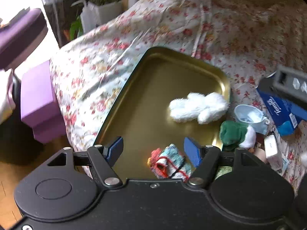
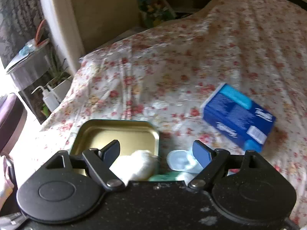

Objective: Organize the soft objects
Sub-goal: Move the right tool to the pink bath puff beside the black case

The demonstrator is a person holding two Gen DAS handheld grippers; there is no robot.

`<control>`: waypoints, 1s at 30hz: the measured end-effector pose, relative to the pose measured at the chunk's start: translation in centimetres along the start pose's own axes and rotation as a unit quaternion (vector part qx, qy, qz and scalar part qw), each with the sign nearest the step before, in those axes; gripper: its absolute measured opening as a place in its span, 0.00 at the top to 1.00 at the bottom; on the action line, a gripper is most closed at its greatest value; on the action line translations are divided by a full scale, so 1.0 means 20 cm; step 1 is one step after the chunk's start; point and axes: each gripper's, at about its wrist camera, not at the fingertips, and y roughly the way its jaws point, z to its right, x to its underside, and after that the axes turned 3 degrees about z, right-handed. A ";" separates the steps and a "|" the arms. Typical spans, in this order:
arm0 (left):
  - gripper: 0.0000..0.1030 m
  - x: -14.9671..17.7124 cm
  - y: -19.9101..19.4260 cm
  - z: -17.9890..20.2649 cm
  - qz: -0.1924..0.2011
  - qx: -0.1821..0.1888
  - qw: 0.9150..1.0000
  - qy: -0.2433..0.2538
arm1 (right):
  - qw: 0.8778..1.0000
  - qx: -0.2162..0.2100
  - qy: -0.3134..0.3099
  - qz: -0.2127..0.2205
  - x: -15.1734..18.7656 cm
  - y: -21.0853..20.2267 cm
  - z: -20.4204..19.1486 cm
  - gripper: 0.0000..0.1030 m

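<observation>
A gold metal tray (image 1: 157, 72) lies on the floral bedspread. A white fluffy toy (image 1: 199, 108) lies in its right part, and a folded multicoloured knitted cloth (image 1: 170, 163) lies at its near edge. My left gripper (image 1: 153, 149) is open and empty, just above that cloth. A green and white plush (image 1: 236, 134) sits beside the tray on the right. My right gripper (image 2: 156, 152) is open and empty above the tray's (image 2: 115, 132) right edge, with the white toy (image 2: 140, 164) under it and a bit of green plush (image 2: 165, 177) below.
A blue tissue box (image 1: 282, 113) (image 2: 238, 118) lies on the bed right of the tray. A pale blue face mask (image 1: 251, 117) (image 2: 182, 162) lies beside the tray. A small white box (image 1: 272, 151) lies further right. Purple boxes (image 1: 38, 101) stand left of the bed.
</observation>
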 end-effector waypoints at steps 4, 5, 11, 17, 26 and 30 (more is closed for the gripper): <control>0.30 0.00 -0.04 0.08 0.025 0.014 0.999 0.026 | 1.000 0.023 0.018 0.009 0.04 -0.11 0.19 0.19; 0.30 0.01 -0.05 0.09 0.029 0.020 0.999 0.032 | 0.999 0.030 0.024 0.009 0.05 -0.13 0.24 0.19; 0.24 0.05 -0.07 0.21 0.040 0.052 0.995 0.076 | 0.996 0.072 0.056 0.003 0.18 -0.23 0.52 0.18; 0.17 0.09 -0.10 0.32 0.060 0.058 0.989 0.124 | 0.988 0.097 0.117 -0.023 0.33 -0.22 0.77 0.16; 0.17 0.13 -0.10 0.41 0.063 0.086 0.983 0.148 | 0.976 0.135 0.160 -0.054 0.49 -0.14 1.00 0.16; 0.15 0.18 -0.13 0.46 0.084 0.085 0.977 0.177 | 0.976 0.132 0.163 -0.051 0.56 -0.17 1.03 0.16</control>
